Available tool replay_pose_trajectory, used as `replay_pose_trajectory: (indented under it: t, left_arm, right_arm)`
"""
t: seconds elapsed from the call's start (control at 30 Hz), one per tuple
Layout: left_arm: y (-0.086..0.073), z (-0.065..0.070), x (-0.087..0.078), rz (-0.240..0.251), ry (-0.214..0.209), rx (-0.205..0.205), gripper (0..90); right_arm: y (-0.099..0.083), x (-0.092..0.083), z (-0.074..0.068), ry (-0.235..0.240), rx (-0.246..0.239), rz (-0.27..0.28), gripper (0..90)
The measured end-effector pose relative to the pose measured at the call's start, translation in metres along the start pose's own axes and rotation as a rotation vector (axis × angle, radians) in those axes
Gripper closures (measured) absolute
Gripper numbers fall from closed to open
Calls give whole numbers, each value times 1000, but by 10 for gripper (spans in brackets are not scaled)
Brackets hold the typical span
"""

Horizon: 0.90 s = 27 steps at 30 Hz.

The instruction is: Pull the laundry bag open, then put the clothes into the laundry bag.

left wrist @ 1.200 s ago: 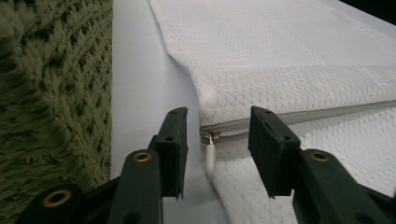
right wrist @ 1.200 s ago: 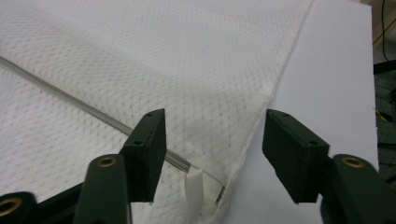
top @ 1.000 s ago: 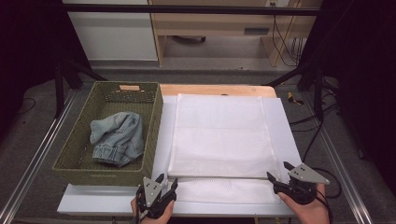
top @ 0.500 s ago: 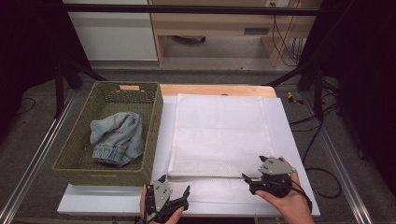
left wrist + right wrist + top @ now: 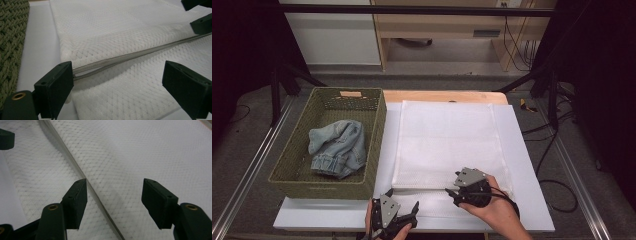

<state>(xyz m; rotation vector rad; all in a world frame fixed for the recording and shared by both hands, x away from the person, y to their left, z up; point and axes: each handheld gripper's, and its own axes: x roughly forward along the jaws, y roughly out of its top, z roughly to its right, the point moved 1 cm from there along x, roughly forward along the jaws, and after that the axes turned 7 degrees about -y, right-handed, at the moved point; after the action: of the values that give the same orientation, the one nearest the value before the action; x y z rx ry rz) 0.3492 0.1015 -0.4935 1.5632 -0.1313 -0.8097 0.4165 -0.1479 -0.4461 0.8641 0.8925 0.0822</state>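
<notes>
The white mesh laundry bag (image 5: 447, 145) lies flat on the worktop, its grey zipper (image 5: 130, 56) running between both tools. Left tool (image 5: 398, 220) gapes wide, empty; right tool (image 5: 458, 192) has just been closing — nothing pinched yet. Limp, light, snag-prone mesh — grip beside the zipper tape.

You are working in a lab-style recording station rather than a home. The worktop (image 5: 532, 200) is a plain white board set on a wooden bench, flanked by metal rails (image 5: 247, 170) along the floor. Black stands (image 5: 277, 85) rise at both sides against dark curtains. Loose cables (image 5: 517, 40) hang behind, near a bare wooden shelf unit (image 5: 437, 30) and a white cabinet (image 5: 332, 35). Grey carpet covers the floor.
</notes>
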Motion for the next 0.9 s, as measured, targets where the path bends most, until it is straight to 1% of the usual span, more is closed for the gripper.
replay_pose_trajectory:
  t: [0.07,0.27,0.3,0.5,0.6,0.63,0.7,0.77,0.8,0.87,0.9]
  left_arm:
    - [0,-1,0,-5,-2,2,100]
    - [0,-1,-2,-6,5,-1,104]
    - [-1,-1,-2,-5,6,1,107]
    - [-1,-2,-2,-15,5,2,107]
    - [-1,-2,-2,-19,4,4,108]
    - [-1,-2,-2,-19,3,5,108]
    - [-1,-1,-1,-19,3,4,109]
    - [-2,-1,-1,-21,1,5,110]
    - [-2,-1,-1,-22,0,5,110]
    - [-2,-1,-1,-23,0,5,111]
    - [-2,-1,-1,-23,1,5,111]
  right_arm:
    - [-1,5,-2,11,-10,-14,406]
    - [-1,20,-8,38,-30,-31,451]
    - [0,24,-9,41,-32,-40,462]
    - [0,33,-10,51,-44,-64,489]
    - [-1,37,-9,62,-49,-82,532]
    - [-1,38,-9,66,-43,-84,546]
    - [-2,39,-8,70,-45,-89,598]
    - [-3,40,-6,88,-23,-91,663]
    - [-3,40,-6,88,-23,-91,663]
    - [-2,40,-6,101,-13,-94,732]
    - [-2,40,-6,105,-16,-96,747]
